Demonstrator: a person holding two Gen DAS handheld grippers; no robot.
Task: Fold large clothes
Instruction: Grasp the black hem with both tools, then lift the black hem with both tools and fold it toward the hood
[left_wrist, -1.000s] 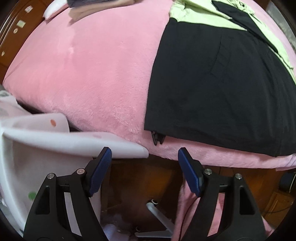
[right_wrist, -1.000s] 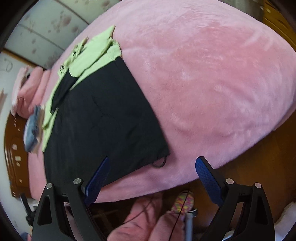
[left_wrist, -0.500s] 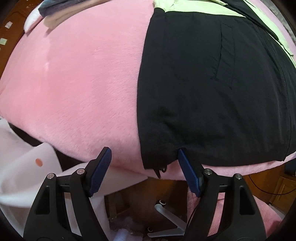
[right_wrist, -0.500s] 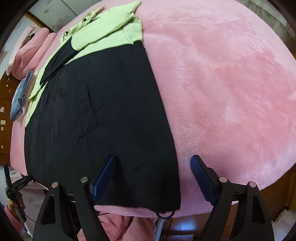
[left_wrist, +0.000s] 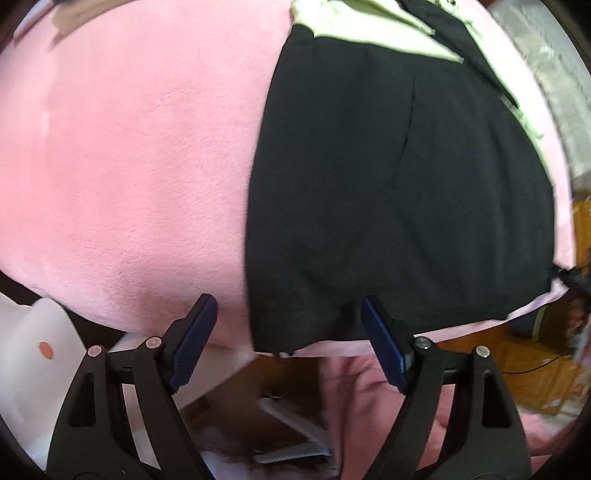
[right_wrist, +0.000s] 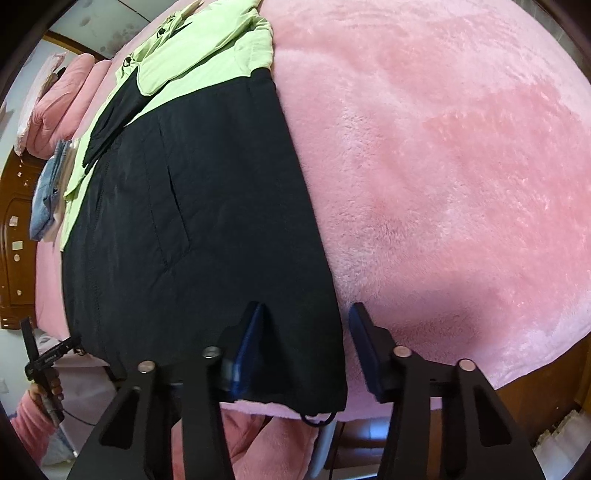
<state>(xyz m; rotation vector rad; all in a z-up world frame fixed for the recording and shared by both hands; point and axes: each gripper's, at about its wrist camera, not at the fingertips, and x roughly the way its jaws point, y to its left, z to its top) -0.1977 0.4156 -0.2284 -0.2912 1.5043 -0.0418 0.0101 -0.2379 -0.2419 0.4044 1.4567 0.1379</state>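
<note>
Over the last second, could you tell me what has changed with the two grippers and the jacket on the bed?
Both grippers came down from the bed's edge onto the black and green jacket's hem. The left gripper now straddles one hem corner, jaws opening, not pressing. The right gripper straddles the other corner, jaws closing around the cloth, pads not yet clearly pinching. The jacket itself lies flat as before on the pink blanket.
</note>
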